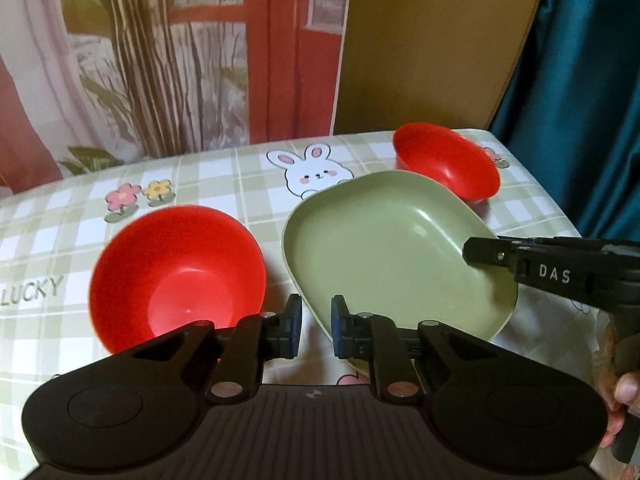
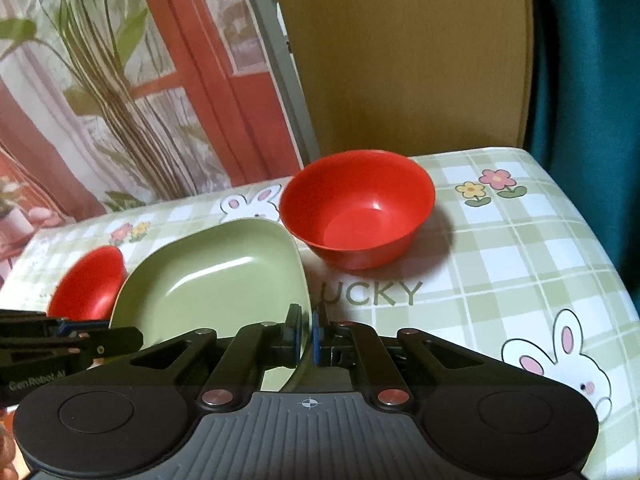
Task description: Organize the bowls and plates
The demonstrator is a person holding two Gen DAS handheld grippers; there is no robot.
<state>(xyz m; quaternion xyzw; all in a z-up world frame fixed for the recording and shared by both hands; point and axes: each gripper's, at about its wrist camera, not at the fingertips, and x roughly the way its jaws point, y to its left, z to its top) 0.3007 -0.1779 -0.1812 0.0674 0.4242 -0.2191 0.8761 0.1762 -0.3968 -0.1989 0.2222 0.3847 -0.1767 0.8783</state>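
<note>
Now the green plate (image 1: 392, 248) sits tilted on the table (image 1: 60, 240), between the near bowl (image 1: 176, 272) and the far bowl (image 1: 446, 160).
The right gripper (image 2: 311, 336) is clamped on its right rim; the left gripper (image 1: 316, 326) is drawn together at its near-left rim, grip unclear.

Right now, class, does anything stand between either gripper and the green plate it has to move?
Nothing visible does. The right gripper and the left gripper each have jaws closed on the green plate rim, at opposite edges. The left red bowl and the far red bowl sit clear of both grips.
</note>
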